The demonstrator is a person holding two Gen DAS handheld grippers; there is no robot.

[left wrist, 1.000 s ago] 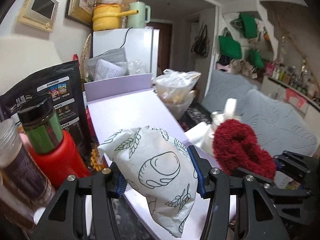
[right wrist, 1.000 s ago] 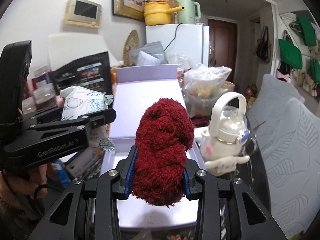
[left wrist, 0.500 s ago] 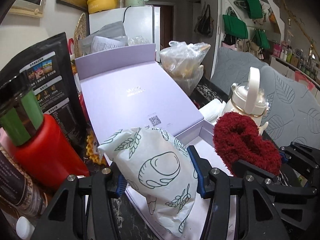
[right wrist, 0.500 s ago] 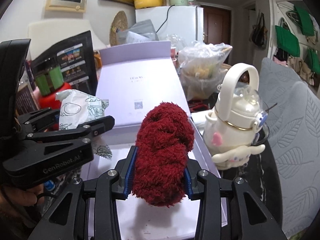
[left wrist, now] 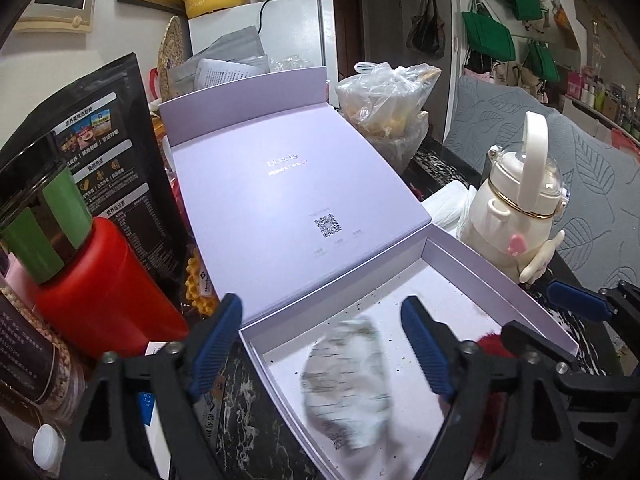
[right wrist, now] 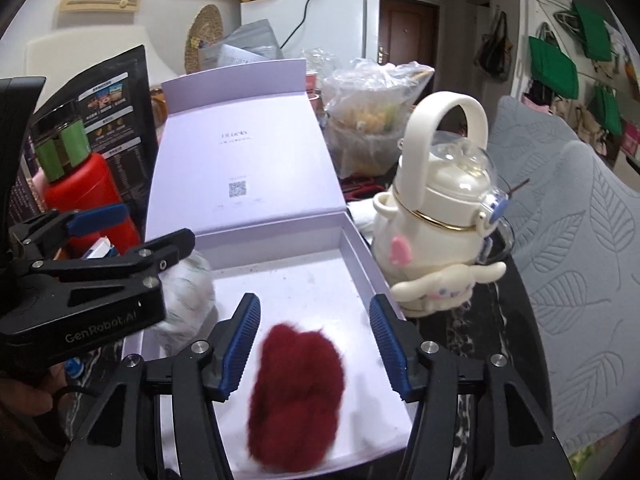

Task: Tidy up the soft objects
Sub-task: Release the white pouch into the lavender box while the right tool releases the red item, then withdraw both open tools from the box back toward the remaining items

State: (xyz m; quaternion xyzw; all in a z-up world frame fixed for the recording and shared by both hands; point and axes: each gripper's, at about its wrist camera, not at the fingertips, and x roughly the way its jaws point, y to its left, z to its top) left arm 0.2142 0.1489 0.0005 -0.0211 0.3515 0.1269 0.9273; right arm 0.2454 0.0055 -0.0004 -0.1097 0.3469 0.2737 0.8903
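My left tongs (left wrist: 320, 344): opening, leaf-print white pouch (left wrist: 348, 384) loose between them, inside lilac box (left wrist: 472, 264); my right tongs (right wrist: 314, 344): opening, red fluffy bundle (right wrist: 298, 396) loose between them, same box

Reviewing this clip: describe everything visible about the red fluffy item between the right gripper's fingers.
The red fluffy bundle is a deep crimson, shaggy, yarn-like or plush lump, rounded and lumpy, slightly motion-blurred. It sits over the pale floor of the open lavender box, toward its near right part. The right gripper is opening; its blue pads stand clear of the bundle on both sides. Whether it rests on the box floor or is mid-drop cannot be told. In the left wrist view only a red sliver shows behind the gripper.
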